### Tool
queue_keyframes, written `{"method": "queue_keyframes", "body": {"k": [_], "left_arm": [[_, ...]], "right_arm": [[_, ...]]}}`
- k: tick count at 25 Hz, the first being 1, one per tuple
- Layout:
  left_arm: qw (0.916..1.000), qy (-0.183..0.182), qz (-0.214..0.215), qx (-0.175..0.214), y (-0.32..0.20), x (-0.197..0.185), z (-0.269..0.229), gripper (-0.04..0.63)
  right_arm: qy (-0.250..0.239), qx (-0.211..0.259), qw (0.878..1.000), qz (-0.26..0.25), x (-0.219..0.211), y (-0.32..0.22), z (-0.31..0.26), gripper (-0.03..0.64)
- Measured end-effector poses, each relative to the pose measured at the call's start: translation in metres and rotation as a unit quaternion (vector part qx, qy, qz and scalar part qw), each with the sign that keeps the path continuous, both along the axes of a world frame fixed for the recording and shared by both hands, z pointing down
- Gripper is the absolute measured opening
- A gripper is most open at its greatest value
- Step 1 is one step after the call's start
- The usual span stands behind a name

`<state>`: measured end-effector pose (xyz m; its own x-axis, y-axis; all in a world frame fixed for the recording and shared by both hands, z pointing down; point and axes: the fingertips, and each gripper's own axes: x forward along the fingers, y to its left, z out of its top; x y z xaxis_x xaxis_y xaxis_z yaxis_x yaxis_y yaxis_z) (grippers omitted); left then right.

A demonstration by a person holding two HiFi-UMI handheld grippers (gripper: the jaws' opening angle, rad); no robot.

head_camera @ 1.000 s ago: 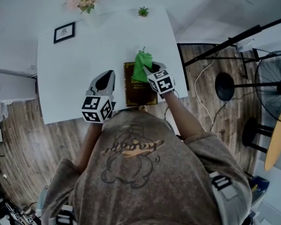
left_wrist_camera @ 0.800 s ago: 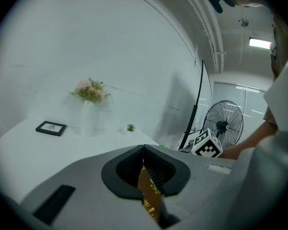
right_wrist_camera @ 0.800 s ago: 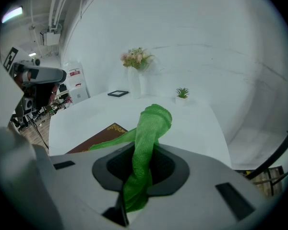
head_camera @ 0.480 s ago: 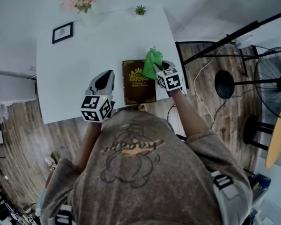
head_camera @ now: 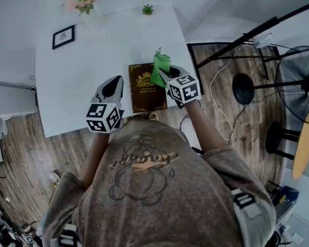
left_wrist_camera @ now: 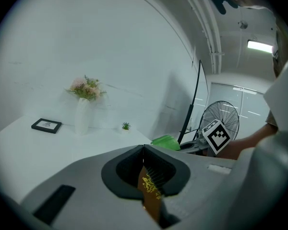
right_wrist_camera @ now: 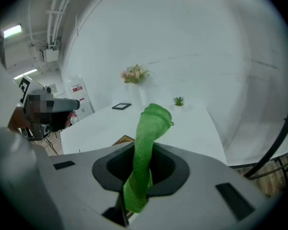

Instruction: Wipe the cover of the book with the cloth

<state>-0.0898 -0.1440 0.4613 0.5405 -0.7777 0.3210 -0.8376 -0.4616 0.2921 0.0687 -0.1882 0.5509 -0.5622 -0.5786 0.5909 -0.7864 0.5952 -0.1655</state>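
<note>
The left claw (left_wrist_camera: 144,150) seems closed and empty, just beside the brown book (head_camera: 144,94) lying on the white bench (head_camera: 77,81). The right claw (right_wrist_camera: 143,157) pinches the green cloth (head_camera: 160,68) over the cover's right edge. Most of the wiping probably remains.

Bright, even, cool light from ceiling lamps (left_wrist_camera: 260,45). Faint, soft shadows only; white table (head_camera: 92,60) close to washed out, without hard glare. Heavy fisheye bending toward every edge, with black corners in both gripper views. Soft focus on the nearest parts; cloth (right_wrist_camera: 151,123) sharp, vivid green.
</note>
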Motion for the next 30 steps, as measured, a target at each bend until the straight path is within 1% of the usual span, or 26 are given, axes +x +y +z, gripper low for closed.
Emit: {"method": "queue_keyframes", "body": {"k": [5,13,18,22,25,30], "left_arm": [[1.0000,0.004,-0.002,0.000,0.001,0.002,-0.002,0.005],[0.9998,0.005,-0.021,-0.004,0.005,-0.014,0.002,0.005],[0.9994,0.005,-0.031,-0.010,0.008,-0.023,0.004,0.004],[0.9994,0.005,-0.032,-0.011,0.011,-0.024,0.005,0.005],[0.9994,0.005,-0.032,-0.011,0.011,-0.024,0.006,0.003],[0.9996,0.006,-0.025,-0.010,0.009,-0.020,0.004,0.004]], "right_arm": [[-0.023,0.002,0.999,-0.042,-0.041,0.022,-0.011,0.067],[-0.033,-0.023,0.996,-0.083,-0.083,0.053,0.003,0.067],[-0.025,-0.041,0.993,-0.104,-0.102,0.066,0.021,0.067],[0.004,-0.051,0.992,-0.117,-0.106,0.073,0.041,0.066],[0.021,-0.061,0.991,-0.117,-0.107,0.072,0.049,0.066],[0.033,-0.064,0.991,-0.111,-0.105,0.070,0.052,0.067]]}}
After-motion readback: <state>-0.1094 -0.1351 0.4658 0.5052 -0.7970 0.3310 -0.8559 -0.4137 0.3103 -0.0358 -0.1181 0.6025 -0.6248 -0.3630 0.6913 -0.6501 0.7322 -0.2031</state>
